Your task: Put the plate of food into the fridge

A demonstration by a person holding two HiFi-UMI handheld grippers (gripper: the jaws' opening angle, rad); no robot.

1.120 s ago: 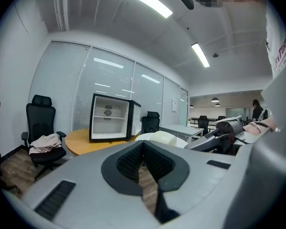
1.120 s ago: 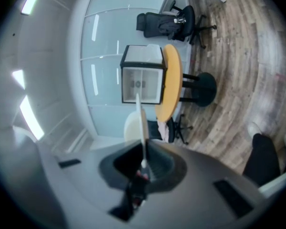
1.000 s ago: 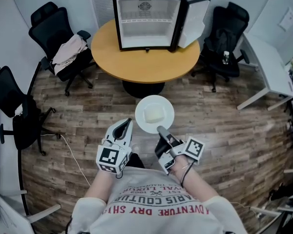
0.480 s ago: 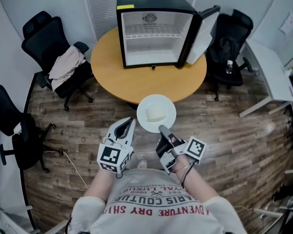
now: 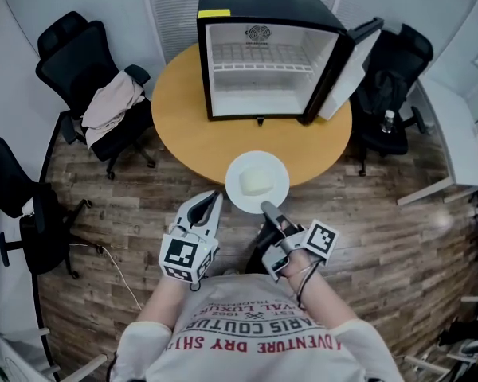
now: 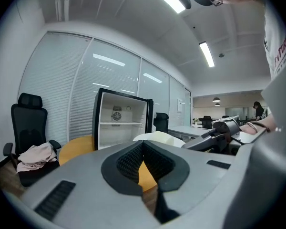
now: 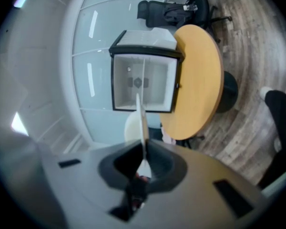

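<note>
A wooden plank floor (image 5: 398, 237) fills the room, and on it stands a round, tan table (image 5: 183, 126) on a dark central foot. A small black fridge (image 5: 267, 62) sits on the far part of the tabletop, its white inside bare, with one wire shelf across the upper part. The fridge door (image 5: 352, 66) is swung wide open to the right. Black office chairs ring the table: one at the left (image 5: 72, 54) has a pale cloth (image 5: 111, 102) draped over its seat, and another (image 5: 398, 62) stands to the right behind the open door. The edge of a white desk (image 5: 454, 134) shows further right. The person, in a white shirt (image 5: 255, 333) with red print, stands at the near side of the table with both grippers held out in front. A round white plate (image 5: 235, 193) hangs in the air over the near edge of the table, in front of the open fridge and well short of it, not yet inside. The right gripper (image 5: 264, 208) has its jaws clamped on the plate's near rim; in the right gripper view the plate (image 7: 141, 113) shows edge-on, running straight into the closed jaws of that gripper (image 7: 144, 154). The left gripper (image 5: 211, 200) is just left of the plate and apart from it; in the left gripper view its jaws (image 6: 143, 144) meet at the tips with nothing held between them. A pale yellowish block of food (image 5: 256, 181) lies in the middle of the plate.
</note>
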